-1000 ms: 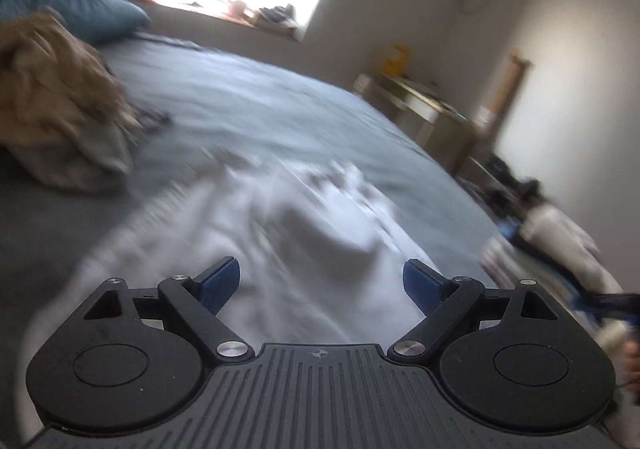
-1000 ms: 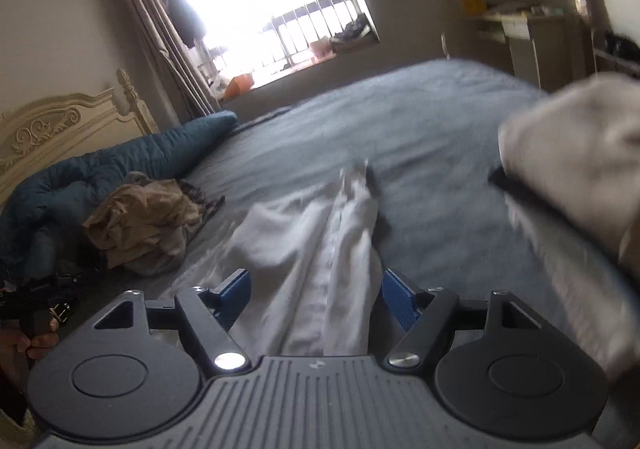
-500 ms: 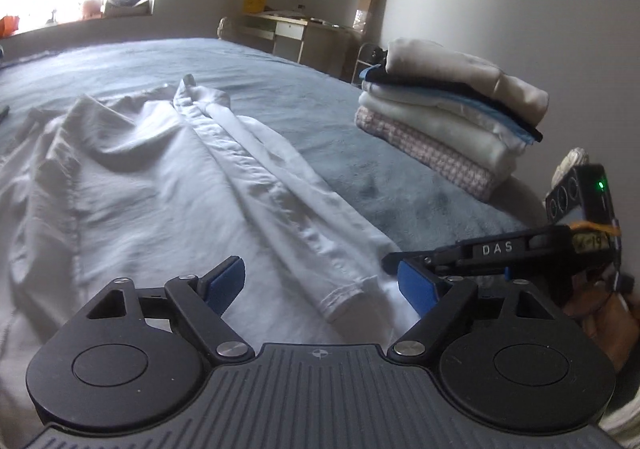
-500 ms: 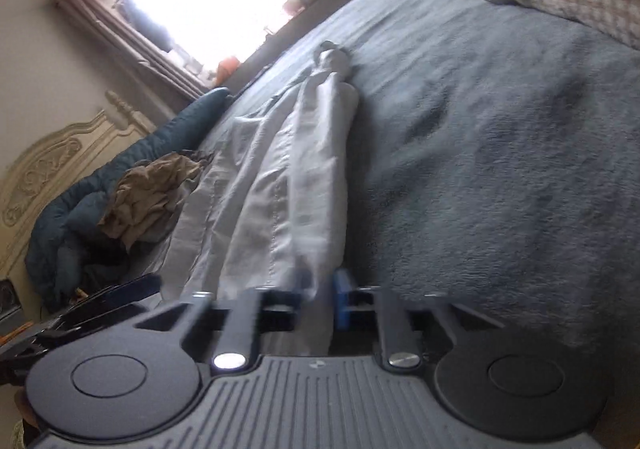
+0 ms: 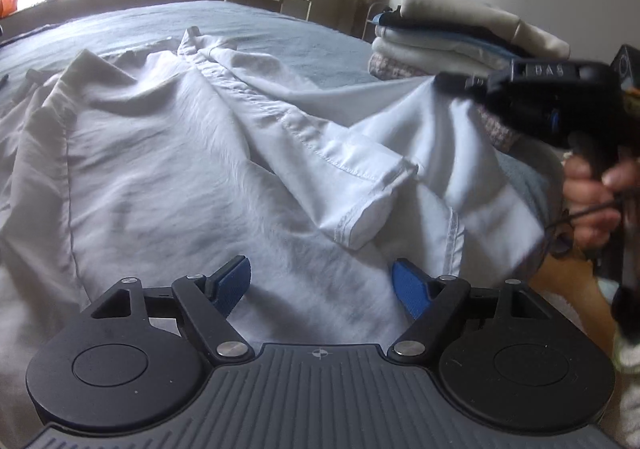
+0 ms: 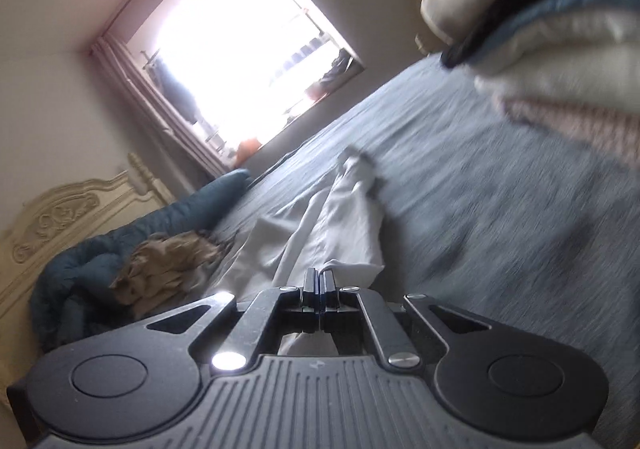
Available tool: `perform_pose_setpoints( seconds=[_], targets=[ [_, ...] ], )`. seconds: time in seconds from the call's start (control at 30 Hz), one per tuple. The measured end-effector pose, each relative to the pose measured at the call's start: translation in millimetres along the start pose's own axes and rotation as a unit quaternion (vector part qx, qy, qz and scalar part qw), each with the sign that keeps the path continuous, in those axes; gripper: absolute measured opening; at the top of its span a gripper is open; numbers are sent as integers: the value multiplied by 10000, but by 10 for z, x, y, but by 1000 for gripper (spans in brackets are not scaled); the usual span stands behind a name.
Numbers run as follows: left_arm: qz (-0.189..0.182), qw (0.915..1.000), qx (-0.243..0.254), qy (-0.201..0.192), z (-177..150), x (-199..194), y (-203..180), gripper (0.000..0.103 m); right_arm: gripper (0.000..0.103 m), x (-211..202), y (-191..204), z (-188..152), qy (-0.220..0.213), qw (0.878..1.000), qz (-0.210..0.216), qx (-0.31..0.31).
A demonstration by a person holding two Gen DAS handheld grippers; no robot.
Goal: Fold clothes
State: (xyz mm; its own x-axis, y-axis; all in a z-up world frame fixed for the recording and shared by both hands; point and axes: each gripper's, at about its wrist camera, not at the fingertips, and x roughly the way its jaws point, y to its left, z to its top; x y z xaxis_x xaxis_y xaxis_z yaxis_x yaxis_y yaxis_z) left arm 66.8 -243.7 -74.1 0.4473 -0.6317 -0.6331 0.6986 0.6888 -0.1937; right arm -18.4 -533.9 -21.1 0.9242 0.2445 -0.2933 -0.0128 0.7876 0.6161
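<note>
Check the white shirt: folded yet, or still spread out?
Mostly spread. The white shirt lies open and wrinkled across the bed; only one edge is lifted, pinched in the shut right tool.

Daylight is admitted through a window (image 6: 244,61) that is blown out to pure white in the right wrist view. A glint is thrown onto a rivet (image 6: 228,361) there. The folded stack (image 6: 560,29) and the bed (image 6: 520,229) are smeared by motion blur. In the left wrist view, the white shirt (image 5: 180,169) is evenly lit, with soft shadows in its creases; the right claw (image 5: 460,81) is blurred. Straight lines are bowed by fisheye distortion at the edges.
</note>
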Motion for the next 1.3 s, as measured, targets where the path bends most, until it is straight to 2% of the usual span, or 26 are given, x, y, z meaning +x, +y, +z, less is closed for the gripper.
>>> perform_pose_setpoints(
  seconds=[0.1,0.2,0.3,0.47,0.57,0.67,0.73,0.8,0.83,0.87,0.93,0.97,1.07,1.2,1.27,1.3],
  targets=[
    [-43,9999,-118,-35,-13,-27,44,79,1,19,110,263,-296,9950,-622,-722],
    [-107,9995,-291,-20,-28,-12,73,79,1,163,297,581,-660,9747,-1335,-1665],
    [-155,9992,-379,-34,-40,9,75,79,1,401,553,851,-1157,9338,-2094,-2661],
    [-297,9986,-431,-55,-57,59,92,80,1,908,915,1158,-1825,8421,-3155,-3976],
    [-358,9980,-516,-108,-83,68,135,80,1,1349,906,1180,-1561,8251,-3416,-4220],
    [-479,9963,-689,-208,-98,20,196,81,1,1788,735,975,-741,8328,-3457,-4260],
    [-567,9947,-806,-294,-106,-48,234,82,4,1915,612,821,-185,8396,-3545,-4112],
    [-634,9933,-877,-397,-117,-142,265,83,24,2039,488,667,370,8437,-3621,-3946],
    [-645,9929,-888,-464,-128,-209,279,84,39,2102,427,589,647,8446,-3655,-3857],
    [-654,9924,-898,-533,-140,-277,293,84,42,2039,420,576,697,8516,-3612,-3733],
    [-666,9913,-904,-692,-169,-427,330,85,47,1732,491,590,509,8692,-3423,-3532],
    [-666,9905,-921,-769,-190,-500,351,86,55,1569,562,613,377,8777,-3311,-3444],
    [-645,9876,-1041,-981,-269,-704,424,86,70,1051,805,682,39,8987,-2954,-3240],
    [-572,9832,-1282,-1166,-414,-955,543,86,71,569,1031,656,191,9181,-2611,-2975],
    [-515,9805,-1412,-1264,-499,-1090,625,86,71,419,1075,629,503,9373,-2219,-2639],
    [-485,9788,-1486,-1324,-551,-1158,674,87,71,378,1063,566,800,9482,-1971,-2359]
  ],
)
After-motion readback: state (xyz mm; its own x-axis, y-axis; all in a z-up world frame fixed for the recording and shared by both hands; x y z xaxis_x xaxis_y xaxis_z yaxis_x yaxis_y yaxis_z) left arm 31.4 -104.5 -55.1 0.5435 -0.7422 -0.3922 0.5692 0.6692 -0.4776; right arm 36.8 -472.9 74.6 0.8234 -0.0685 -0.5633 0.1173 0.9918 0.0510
